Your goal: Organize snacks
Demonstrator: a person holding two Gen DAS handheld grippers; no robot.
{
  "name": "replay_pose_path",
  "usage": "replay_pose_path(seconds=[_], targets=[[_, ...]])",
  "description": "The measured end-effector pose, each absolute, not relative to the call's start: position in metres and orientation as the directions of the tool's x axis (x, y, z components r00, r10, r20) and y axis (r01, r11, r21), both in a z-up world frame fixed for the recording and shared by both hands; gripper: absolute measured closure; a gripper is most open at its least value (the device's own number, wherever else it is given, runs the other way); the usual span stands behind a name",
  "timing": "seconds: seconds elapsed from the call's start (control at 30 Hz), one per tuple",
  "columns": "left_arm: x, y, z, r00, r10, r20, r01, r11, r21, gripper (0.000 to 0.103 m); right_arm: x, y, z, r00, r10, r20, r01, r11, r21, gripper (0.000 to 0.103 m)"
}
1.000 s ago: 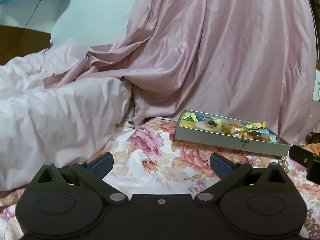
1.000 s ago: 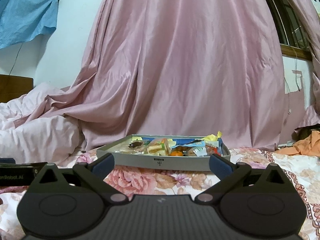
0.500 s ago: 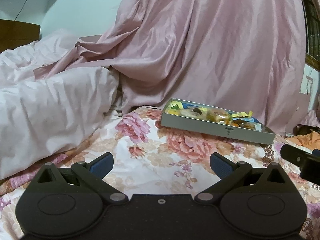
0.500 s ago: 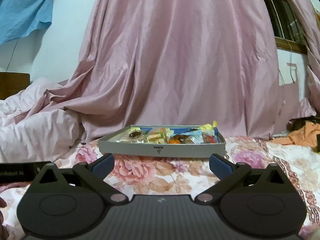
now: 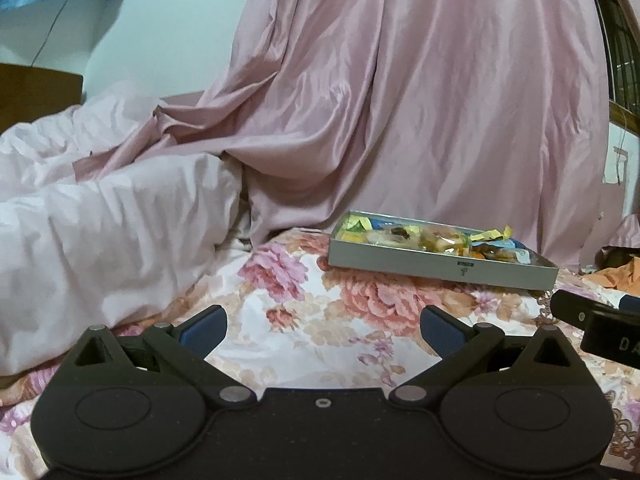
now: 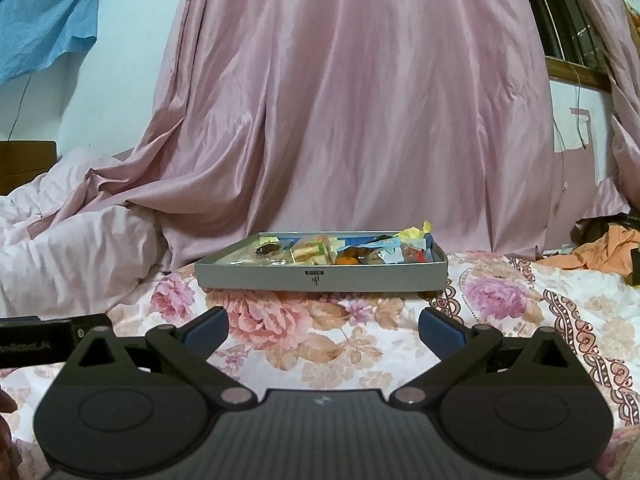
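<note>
A shallow grey box (image 6: 320, 278) full of wrapped snacks (image 6: 344, 250) lies on the floral bedsheet, straight ahead in the right wrist view. In the left wrist view the box (image 5: 440, 266) sits ahead and to the right, its snacks (image 5: 436, 240) showing over the rim. My left gripper (image 5: 322, 330) is open and empty, well short of the box. My right gripper (image 6: 323, 330) is open and empty, facing the box's front wall from a short distance.
A pale pink duvet (image 5: 100, 232) is heaped at the left. A pink curtain (image 6: 360, 100) hangs behind the box. Orange cloth (image 6: 600, 250) lies at the far right. The floral sheet (image 6: 360, 344) stretches between grippers and box.
Both views shifted slightly up then down; the box stays in place. Both grippers stay open and empty at about the same distance from it.
</note>
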State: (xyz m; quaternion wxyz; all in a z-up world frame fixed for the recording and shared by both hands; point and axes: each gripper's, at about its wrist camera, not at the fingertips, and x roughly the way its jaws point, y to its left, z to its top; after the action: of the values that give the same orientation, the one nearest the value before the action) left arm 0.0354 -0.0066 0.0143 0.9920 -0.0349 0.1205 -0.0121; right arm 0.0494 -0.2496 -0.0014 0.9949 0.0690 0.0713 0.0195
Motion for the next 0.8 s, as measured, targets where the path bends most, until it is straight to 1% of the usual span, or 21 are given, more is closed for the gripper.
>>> replay_pose_path(seconds=[0.23,0.8], targets=[[0.0383,-0.004,0.0106,0.972,-0.02,-0.234,0.002,0.997,-0.077,0.001,0.0574,-0.2465,-0.0031,0.992,0.039,-0.119,-0.024,0.992,0.121,0.0],[0.0386,0.0,0.0093,0.971,-0.014,-0.237,-0.005,0.997,-0.082,0.001,0.0587,-0.2417,-0.0055,0.99,0.047,-0.132,-0.034,0.994,0.099,0.0]])
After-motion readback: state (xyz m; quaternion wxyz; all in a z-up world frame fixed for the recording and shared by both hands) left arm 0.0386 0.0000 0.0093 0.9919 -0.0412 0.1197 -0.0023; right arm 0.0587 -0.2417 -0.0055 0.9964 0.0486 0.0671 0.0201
